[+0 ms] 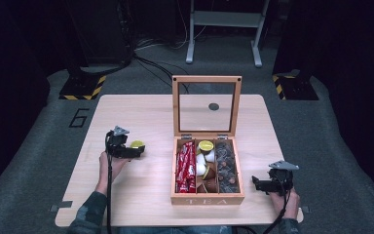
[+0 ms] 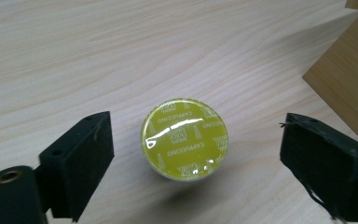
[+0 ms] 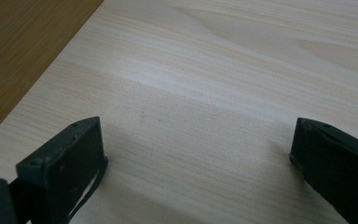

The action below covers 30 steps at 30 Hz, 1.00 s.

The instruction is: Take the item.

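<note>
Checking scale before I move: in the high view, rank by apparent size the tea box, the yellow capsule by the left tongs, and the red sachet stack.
1. Tea box, by far the largest.
2. Red sachet stack.
3. Yellow capsule, smallest.

Dim room; grey carpet floor (image 1: 321, 146); white metal frame (image 1: 224, 29) behind; hazard-striped bases (image 1: 83, 87).

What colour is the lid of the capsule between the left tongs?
Yellow-green foil with white "CAPPUCCINO" print; the capsule shows best in the left gripper view.
</note>
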{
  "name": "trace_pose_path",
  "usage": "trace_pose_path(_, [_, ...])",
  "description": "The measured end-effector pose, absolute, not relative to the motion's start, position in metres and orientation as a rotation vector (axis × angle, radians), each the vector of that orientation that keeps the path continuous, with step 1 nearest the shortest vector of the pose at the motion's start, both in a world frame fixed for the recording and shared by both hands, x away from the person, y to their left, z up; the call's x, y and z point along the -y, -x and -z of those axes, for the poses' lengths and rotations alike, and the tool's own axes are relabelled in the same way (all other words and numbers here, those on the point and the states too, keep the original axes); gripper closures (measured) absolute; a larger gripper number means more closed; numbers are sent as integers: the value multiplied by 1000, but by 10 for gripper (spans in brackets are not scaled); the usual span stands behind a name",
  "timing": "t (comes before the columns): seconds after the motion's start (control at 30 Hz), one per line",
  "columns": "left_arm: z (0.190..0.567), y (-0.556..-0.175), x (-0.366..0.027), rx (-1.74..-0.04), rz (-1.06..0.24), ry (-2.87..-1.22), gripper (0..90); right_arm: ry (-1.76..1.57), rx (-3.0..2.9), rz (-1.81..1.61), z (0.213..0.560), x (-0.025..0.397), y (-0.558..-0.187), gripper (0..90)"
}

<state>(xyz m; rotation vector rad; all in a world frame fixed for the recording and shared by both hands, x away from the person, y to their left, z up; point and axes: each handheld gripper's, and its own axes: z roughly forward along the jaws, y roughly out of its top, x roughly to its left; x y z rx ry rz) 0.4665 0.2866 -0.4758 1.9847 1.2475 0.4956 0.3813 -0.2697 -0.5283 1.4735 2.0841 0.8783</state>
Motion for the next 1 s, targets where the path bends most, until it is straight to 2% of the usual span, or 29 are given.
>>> trace_pose_path(0.4, [456,-443,-304,-1258,-531,-1929,4,-1477,-2079,-876,528,269,-381,22])
trace_pose_path(1.0, [465,-404,-332,-1265,-566,-1908,0,-1477,-2079,-877,528,269,-381,22])
